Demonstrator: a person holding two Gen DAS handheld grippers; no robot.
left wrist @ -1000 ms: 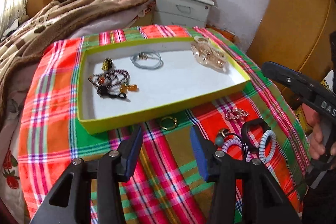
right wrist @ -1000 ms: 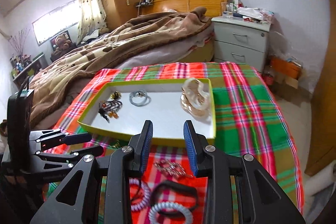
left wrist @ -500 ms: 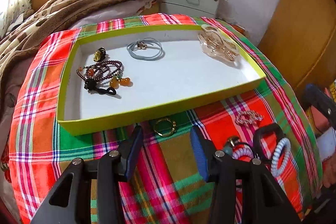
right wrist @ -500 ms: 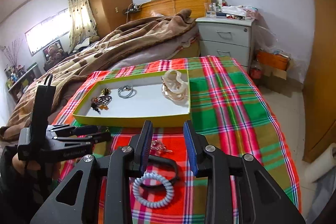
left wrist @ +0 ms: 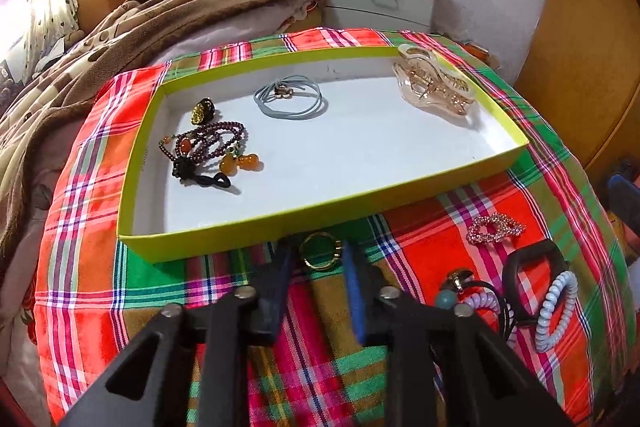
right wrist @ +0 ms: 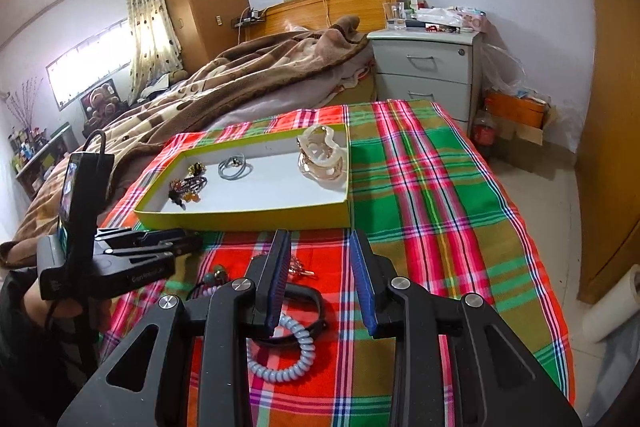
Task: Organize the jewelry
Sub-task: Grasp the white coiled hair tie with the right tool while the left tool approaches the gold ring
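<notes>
While jaws gape, gold ring [left wrist: 320, 250] between left gripper [left wrist: 318, 259] tips.

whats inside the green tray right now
Inside the green tray: beaded bracelet, gold ring, grey hair ties and clear hair clip. The near wall hides a floor strip.

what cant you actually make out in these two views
- Left wrist view: black band and black hair tie run behind the left gripper's arm.
- Right wrist view: gold ring is hidden behind the left gripper body; rhinestone clip sits half behind the right gripper's finger.
</notes>
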